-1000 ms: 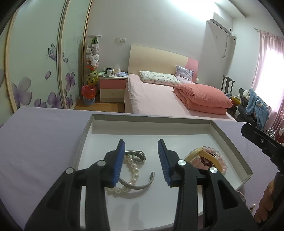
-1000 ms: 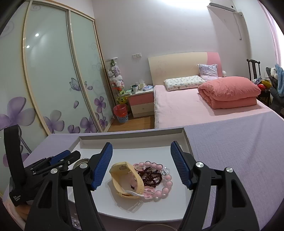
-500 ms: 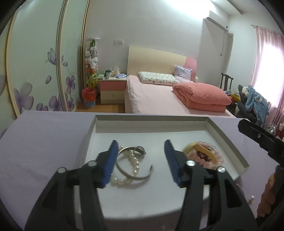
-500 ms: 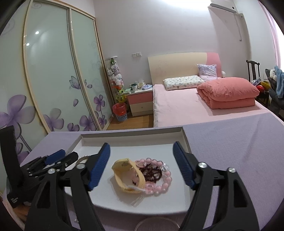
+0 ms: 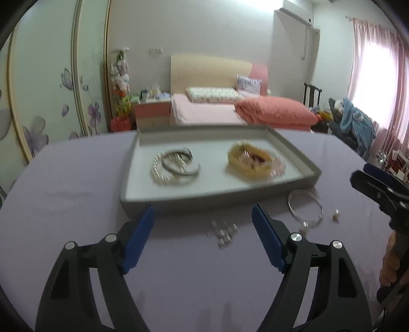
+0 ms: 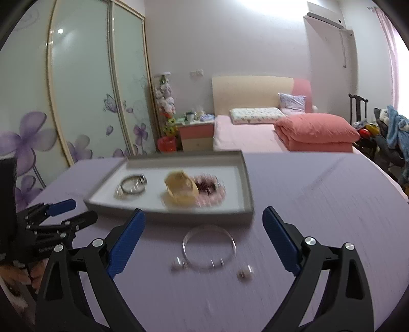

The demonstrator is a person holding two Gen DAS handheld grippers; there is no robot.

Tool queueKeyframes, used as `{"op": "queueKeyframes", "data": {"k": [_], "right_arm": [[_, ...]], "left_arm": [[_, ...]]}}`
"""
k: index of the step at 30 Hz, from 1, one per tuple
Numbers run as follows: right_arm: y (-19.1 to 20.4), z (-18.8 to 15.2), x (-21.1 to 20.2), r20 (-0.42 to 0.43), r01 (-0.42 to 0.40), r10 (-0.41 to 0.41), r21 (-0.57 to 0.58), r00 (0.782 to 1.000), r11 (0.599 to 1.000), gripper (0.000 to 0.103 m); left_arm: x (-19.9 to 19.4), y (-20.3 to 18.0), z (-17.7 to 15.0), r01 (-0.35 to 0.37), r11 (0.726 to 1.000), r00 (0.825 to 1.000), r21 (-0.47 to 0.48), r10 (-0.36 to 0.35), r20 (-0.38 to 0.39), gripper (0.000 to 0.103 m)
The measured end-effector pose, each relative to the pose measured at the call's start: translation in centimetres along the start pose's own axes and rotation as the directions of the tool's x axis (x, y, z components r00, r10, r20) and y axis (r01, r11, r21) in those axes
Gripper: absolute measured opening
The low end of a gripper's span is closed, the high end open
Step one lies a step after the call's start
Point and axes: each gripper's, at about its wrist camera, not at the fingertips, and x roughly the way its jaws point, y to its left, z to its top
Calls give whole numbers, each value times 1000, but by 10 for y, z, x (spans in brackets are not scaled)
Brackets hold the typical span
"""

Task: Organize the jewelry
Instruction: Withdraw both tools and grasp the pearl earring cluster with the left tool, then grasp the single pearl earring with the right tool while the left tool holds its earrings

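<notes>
Both grippers are back off the tray (image 5: 294, 150) now: left gripper (image 5: 203, 235) and right gripper (image 6: 204, 242) hang over the purple tablecloth (image 6: 319, 194), jaws opening, nothing between them.

A home bedroom: a bed (image 6: 245, 132) with a pink folded quilt (image 6: 317, 132) and pillows, a nightstand (image 6: 196, 132), sliding wardrobe doors (image 6: 84, 97) printed with purple flowers, pink curtains (image 5: 375, 84), and what looks like an air conditioner (image 6: 324, 19) high on the wall.
</notes>
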Motion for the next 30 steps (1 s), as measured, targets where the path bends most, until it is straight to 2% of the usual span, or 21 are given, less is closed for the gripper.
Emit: {"op": "queueKeyframes", "data": {"k": [4, 8, 12, 13, 16, 18, 20, 26, 30], "right_arm": [[-5, -15, -10, -27, 21, -20, 14, 999, 1000, 93], [-11, -19, -15, -34, 19, -17, 46, 999, 999, 93], [-14, -25, -16, -37, 15, -13, 68, 999, 998, 93], [-14, -25, -15, -39, 14, -11, 71, 999, 997, 93], [-16, -26, -14, -44, 7, -3, 80, 999, 997, 93], [-16, -27, -13, -47, 1, 2, 82, 999, 997, 93], [-15, -28, -14, -47, -3, 7, 82, 999, 997, 93], [-15, -29, -16, -46, -2, 6, 87, 999, 996, 93], [-15, -28, -17, -45, 1, 3, 89, 999, 996, 93]], "left_arm": [[14, -19, -10, -31, 999, 997, 31, 33, -71, 76], [39, -24, -10, -43, 999, 987, 32, 47, -154, 64], [58, -23, -9, -34, 999, 974, -9, 31, -225, 52], [59, -24, -8, -40, 999, 974, -5, 38, -223, 51], [63, -29, -6, -58, 998, 972, 17, 60, -227, 39], [63, -31, -5, -61, 998, 973, 30, 66, -223, 18], [62, -33, -6, -67, 997, 972, 40, 74, -222, 12], [57, -24, -8, -53, 999, 975, 1, 52, -216, 10], [39, -4, -11, -31, 999, 985, -36, 25, -170, 10]]}}
